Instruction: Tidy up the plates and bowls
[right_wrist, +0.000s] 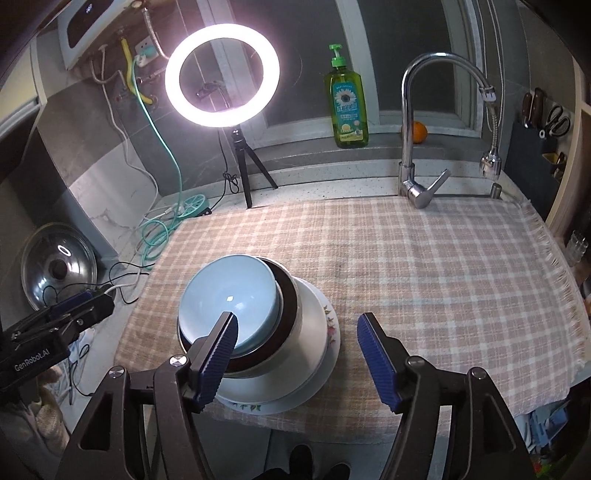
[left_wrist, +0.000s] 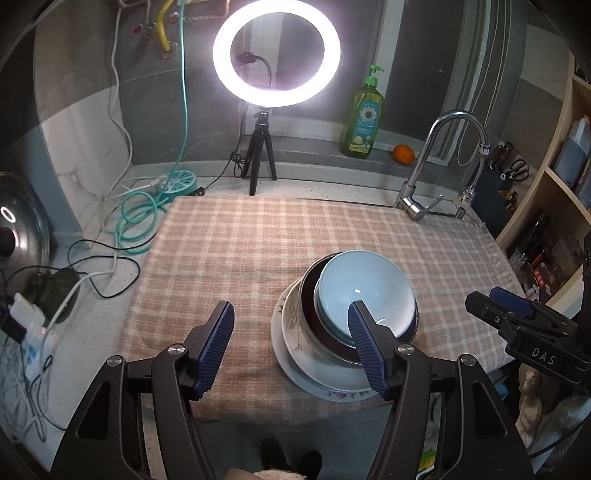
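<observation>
Sitting at the checked cloth's point(right_wrist: 406, 258) near edge, the stacked bowls point(left_wrist: 364, 291) and plates point(left_wrist: 295, 354) leave broad bare cloth behind. Both the left gripper point(left_wrist: 291, 347) and right gripper point(right_wrist: 299, 358) hover spread and empty. Only the right view shows the water heater point(right_wrist: 96, 26).

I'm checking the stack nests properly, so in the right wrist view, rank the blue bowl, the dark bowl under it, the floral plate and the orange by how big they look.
Largest to smallest, as they look:
1. floral plate, widest, at the bottom
2. dark bowl
3. blue bowl
4. orange, though it sits far back, so it looks smaller than it is
</observation>
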Motion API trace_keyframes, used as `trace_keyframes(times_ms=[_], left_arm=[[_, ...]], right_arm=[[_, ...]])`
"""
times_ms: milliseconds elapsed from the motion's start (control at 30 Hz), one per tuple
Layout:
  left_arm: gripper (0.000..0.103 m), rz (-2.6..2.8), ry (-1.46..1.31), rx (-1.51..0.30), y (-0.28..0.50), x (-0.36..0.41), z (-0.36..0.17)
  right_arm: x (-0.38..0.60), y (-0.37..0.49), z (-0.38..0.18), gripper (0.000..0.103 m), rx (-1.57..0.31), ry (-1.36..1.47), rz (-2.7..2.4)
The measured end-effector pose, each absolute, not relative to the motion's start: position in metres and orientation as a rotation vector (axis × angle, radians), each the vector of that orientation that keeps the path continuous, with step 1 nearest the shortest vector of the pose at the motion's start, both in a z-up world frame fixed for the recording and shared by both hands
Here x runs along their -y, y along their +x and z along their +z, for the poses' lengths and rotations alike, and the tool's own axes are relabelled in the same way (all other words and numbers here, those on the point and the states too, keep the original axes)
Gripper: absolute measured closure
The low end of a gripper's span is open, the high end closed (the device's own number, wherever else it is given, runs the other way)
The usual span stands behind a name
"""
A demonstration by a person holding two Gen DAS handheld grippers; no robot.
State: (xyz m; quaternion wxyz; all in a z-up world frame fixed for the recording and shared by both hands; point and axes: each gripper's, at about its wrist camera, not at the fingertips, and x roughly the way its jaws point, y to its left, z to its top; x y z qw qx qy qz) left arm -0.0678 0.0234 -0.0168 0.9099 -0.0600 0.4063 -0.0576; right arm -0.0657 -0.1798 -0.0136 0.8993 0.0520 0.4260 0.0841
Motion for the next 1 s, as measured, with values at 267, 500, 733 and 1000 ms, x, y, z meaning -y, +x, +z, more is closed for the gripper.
trace_keyframes(times_ms=[267,500,733,1000], left_arm=[[0.032,-0.111,-0.119,-0.831,-0.071,-0.021,-0.01],[0.032,-0.125,-0.109,-0.815,-0.072,-0.015,-0.005],[0.032,-0.132,-0.101,-0.816,-0.073,-0.012,-0.005],[0.032,-0.129,-0.101,-0.808,-0.073,-0.012,-0.004]], right_arm=[[0.179,-0.068,-0.01,0.037,-0.875,0.111,0.193],[0.183,-0.069,-0.008,0.037,-0.871,0.109,0.184],[0.186,-0.069,-0.008,0.037,-0.87,0.109,0.179],[0.185,-0.068,-0.011,0.037,-0.879,0.106,0.178]])
